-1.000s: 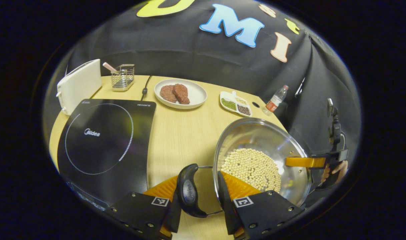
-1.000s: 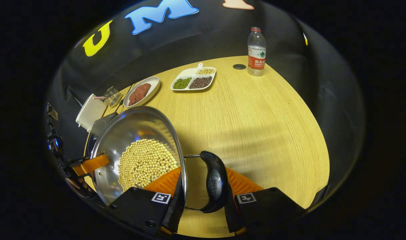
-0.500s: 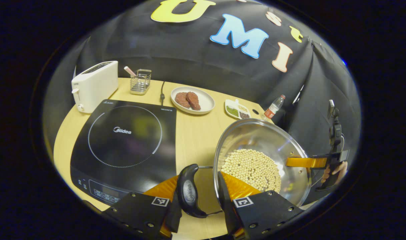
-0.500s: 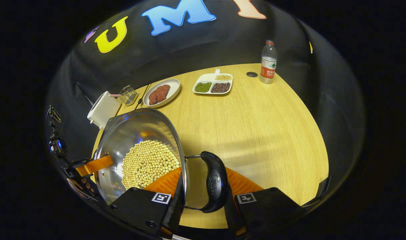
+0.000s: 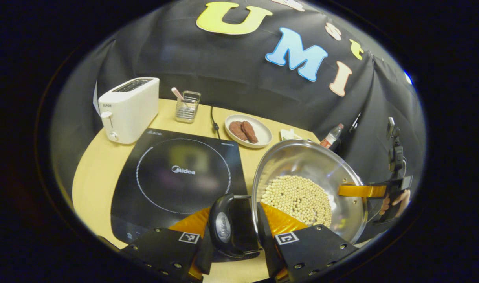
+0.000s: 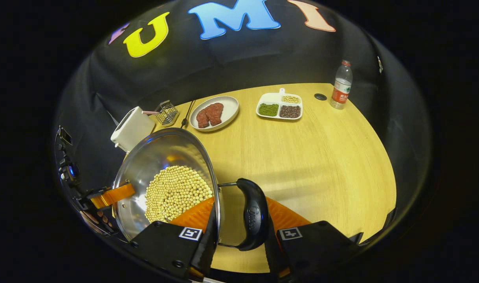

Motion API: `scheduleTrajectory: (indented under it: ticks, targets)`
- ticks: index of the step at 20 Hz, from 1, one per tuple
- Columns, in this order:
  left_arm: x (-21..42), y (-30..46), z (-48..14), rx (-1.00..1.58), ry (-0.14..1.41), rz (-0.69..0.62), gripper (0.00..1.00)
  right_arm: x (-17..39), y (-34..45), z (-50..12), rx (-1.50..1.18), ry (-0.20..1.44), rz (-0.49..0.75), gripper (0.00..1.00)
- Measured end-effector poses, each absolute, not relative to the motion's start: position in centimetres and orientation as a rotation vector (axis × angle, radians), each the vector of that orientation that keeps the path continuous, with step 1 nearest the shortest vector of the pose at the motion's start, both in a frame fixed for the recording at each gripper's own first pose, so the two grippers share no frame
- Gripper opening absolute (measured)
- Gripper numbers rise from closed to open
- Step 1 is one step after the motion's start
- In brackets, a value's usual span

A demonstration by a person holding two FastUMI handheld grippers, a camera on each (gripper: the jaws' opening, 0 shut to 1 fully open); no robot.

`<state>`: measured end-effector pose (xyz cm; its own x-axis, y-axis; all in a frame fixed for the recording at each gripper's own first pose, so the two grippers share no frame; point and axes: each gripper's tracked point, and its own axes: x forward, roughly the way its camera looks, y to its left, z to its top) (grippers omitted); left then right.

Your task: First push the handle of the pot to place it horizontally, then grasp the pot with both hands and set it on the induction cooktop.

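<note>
A steel pot [image 5: 307,173] half full of pale beans hangs above the table, held level by its two black side handles. My left gripper [image 5: 232,220] is shut on one pot handle [image 5: 222,226], which hangs over the right front corner of the black induction cooktop [image 5: 180,175]. My right gripper [image 6: 241,214] is shut on the other pot handle [image 6: 253,216]. In the left gripper view the right gripper's orange finger [image 5: 361,191] and a hand [image 5: 396,200] show across the pot. The pot [image 6: 164,169] hides the cooktop in the right gripper view.
A white toaster [image 5: 127,110] and a wire utensil basket [image 5: 187,106] stand behind the cooktop. Farther right on the wooden table [image 6: 322,157] lie a plate of meat [image 6: 213,113], a divided dish of beans [image 6: 280,107] and a water bottle [image 6: 341,86].
Both grippers have carried the pot leftward toward the cooktop; its left handle has gone from above bare table to above the cooktop's corner. The grips have not changed.
</note>
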<state>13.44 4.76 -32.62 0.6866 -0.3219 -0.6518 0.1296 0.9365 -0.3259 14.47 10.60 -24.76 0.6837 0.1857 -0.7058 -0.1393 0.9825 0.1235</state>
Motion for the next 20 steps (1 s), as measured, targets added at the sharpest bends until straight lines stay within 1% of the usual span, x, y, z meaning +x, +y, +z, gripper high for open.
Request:
scheduleTrajectory:
  ticks: [1,2,5,7,17,18,19,20]
  targets:
    - [13.8,5.6,-32.6,-0.262,0.773,-0.253,0.54,14.8,11.4,-24.8,0.064,0.801,0.186,0.57]
    - [14.0,6.5,-32.6,-0.259,0.771,-0.252,0.54,15.0,12.2,-24.8,0.066,0.801,0.191,0.54]
    - [14.7,9.1,-32.6,-0.253,0.766,-0.239,0.54,15.6,14.5,-25.1,0.083,0.813,0.199,0.57]
    - [15.2,10.6,-32.4,-0.251,0.763,-0.228,0.54,16.1,16.0,-25.1,0.091,0.814,0.204,0.53]
    - [17.3,17.8,-33.6,-0.237,0.757,-0.176,0.54,18.0,22.4,-26.3,0.154,0.847,0.208,0.53]
    - [17.6,18.4,-33.9,-0.238,0.755,-0.167,0.54,18.2,23.0,-26.5,0.160,0.851,0.208,0.56]
    - [17.8,19.2,-34.1,-0.235,0.754,-0.159,0.54,18.4,23.6,-26.8,0.169,0.858,0.208,0.56]
    - [18.0,20.0,-34.3,-0.233,0.755,-0.151,0.54,18.5,24.2,-27.1,0.183,0.866,0.207,0.53]
